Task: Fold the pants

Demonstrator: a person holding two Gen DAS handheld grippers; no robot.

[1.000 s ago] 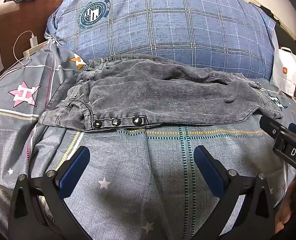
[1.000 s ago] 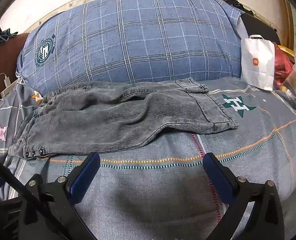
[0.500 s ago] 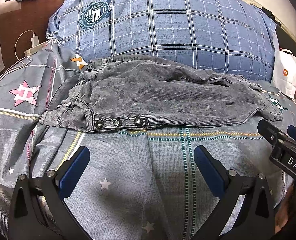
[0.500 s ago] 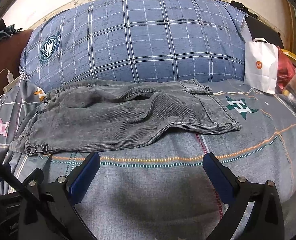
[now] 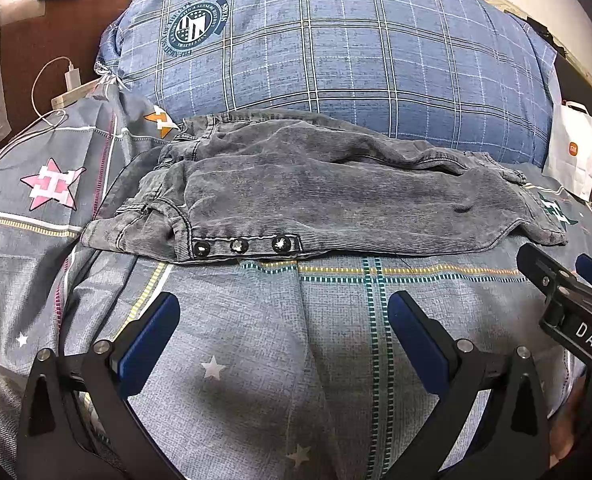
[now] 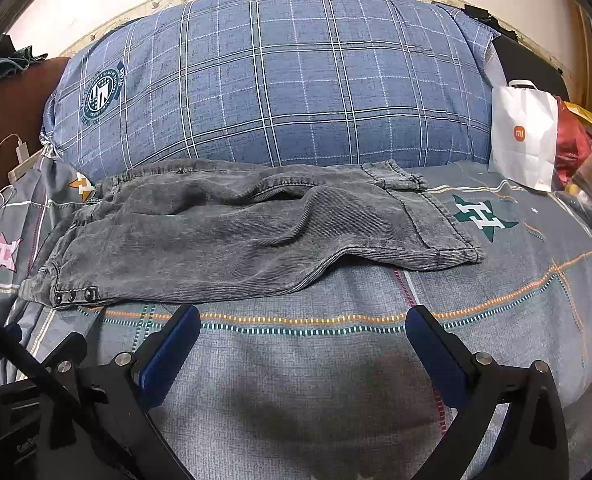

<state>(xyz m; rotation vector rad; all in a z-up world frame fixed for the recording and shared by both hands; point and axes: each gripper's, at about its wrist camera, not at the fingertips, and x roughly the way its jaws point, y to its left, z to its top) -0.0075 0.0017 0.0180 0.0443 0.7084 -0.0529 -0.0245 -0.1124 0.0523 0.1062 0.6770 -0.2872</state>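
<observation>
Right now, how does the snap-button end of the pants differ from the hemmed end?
The snap-button end lies toward the left tool and shows three snaps on a bunched edge. The hemmed end lies toward the right tool, flat, with a stitched hem and no snaps. Both are grey corduroy resting on the bedspread, ungripped; both tools are open.

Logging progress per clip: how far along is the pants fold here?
Done: the grey pants lie on the bedspread, apparently folded leg over leg. In hand: nothing; the left gripper and right gripper are open, short of the fabric. Left: the crosswise folds.
</observation>
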